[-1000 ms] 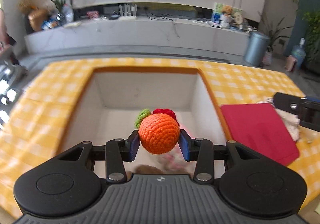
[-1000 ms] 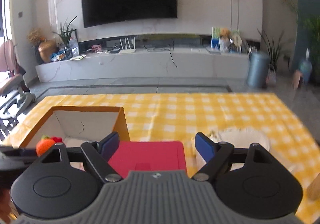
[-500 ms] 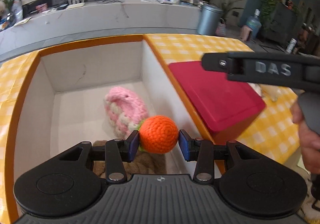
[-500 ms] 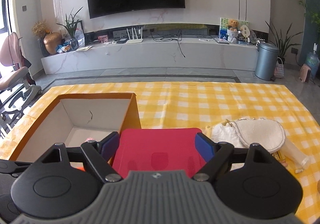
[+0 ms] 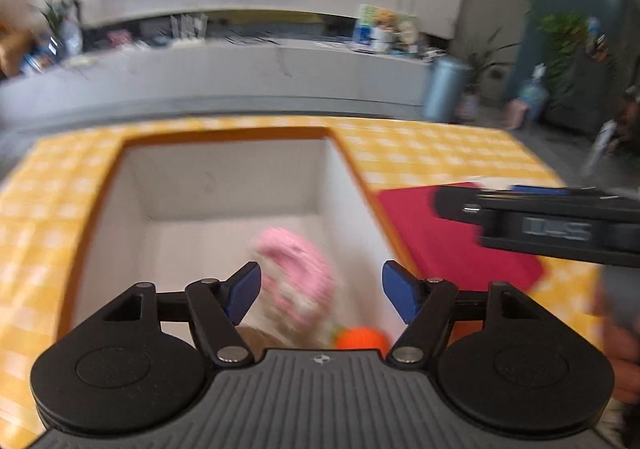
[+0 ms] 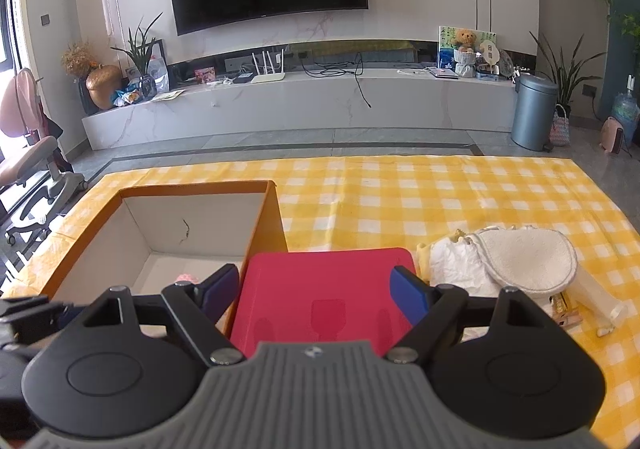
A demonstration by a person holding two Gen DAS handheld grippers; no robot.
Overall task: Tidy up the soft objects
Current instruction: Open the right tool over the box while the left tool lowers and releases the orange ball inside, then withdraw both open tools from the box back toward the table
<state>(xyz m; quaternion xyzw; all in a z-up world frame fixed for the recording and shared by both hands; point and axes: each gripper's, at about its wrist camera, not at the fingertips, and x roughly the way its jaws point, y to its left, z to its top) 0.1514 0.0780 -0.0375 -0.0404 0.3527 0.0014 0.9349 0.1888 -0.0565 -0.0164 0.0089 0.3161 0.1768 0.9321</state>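
Observation:
My left gripper is open and empty above the orange-rimmed box. The orange crochet ball lies on the box floor near the right wall, below the gripper. A pink and white crochet piece lies beside it in the box, blurred. My right gripper is open and empty above the red mat. It shows in the left wrist view to the right of the box. A white soft pouch and white cloth lie right of the mat.
The box stands on a yellow checked tablecloth. A brown soft thing lies at the box's near end. A clear plastic piece and a small wooden item lie by the pouch.
My left gripper has opened and let go of the orange ball, which now lies in the box. The left wrist view has tilted back up. The right gripper has stayed over the red mat.

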